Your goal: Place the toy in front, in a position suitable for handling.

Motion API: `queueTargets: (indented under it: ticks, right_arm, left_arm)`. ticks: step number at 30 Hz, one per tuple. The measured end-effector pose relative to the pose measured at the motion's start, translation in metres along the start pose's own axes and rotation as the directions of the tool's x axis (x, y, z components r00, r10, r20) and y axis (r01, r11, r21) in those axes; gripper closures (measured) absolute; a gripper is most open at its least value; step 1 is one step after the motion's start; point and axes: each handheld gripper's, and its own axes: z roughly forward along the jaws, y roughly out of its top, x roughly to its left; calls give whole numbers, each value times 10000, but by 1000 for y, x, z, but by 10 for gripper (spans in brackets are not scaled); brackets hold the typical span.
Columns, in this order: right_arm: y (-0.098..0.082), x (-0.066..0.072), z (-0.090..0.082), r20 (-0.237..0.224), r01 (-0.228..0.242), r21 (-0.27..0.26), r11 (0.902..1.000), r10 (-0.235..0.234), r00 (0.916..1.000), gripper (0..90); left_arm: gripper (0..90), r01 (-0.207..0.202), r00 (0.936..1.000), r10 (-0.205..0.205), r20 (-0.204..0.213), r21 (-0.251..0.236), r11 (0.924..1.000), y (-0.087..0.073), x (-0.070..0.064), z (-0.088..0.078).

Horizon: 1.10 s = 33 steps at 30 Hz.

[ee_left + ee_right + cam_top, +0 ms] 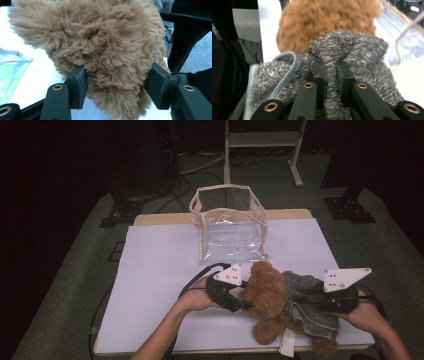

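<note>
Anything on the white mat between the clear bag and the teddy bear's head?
No. In the high view the white mat lies bare between the clear bag and the teddy bear.

Bare forearms, two black handheld grippers.
Left gripper and right gripper: grey three-cornered plates, brass eyelets, black cables.

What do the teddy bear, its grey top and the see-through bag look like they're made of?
Teddy bear: long tan plush, probably synthetic, tufted and fluffy. Grey top: marled knit or fleece with light blue edging. See-through bag: glossy clear plastic, likely vinyl, with beige trim.
</note>
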Motion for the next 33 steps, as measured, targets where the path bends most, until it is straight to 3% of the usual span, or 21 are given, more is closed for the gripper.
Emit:
queueTargets:
  ticks: [4,5,9,14,16,21,29,33]
  right_arm:
    - [9,-1,0,-106,60,-371,9993,-64,9999,797]
    - [13,-2,-2,-203,0,-695,9976,-14,9998,796]
    - [17,-4,-2,-198,68,-696,9975,-82,9998,797]
    - [-4,-8,0,104,-289,6,9996,288,9995,797]
    - [-19,-8,-1,180,-720,-66,9974,721,9972,799]
    - [-46,-6,-7,274,-1284,-307,9912,1293,9912,806]
    - [-57,-7,-8,269,-1568,-551,9861,1584,9870,807]
    - [-58,-7,-8,256,-1573,-565,9859,1589,9870,807]
  left_arm:
    - [399,-43,10000,43,31,-59,10000,2,-1,-1]
    - [399,-41,10000,41,41,-86,10000,3,-1,-1]
    - [399,-197,9998,197,-52,24,9998,5,-3,-2]
    - [399,-159,9999,159,-34,60,9999,2,-3,0]
    - [398,-173,9998,173,-45,34,9998,1,-4,1]
    - [361,-187,9996,190,-213,106,9998,1,-4,2]
    - [311,-129,9993,130,-344,44,9999,-5,2,0]
    - [270,150,9995,-148,-291,80,9999,-11,5,3]
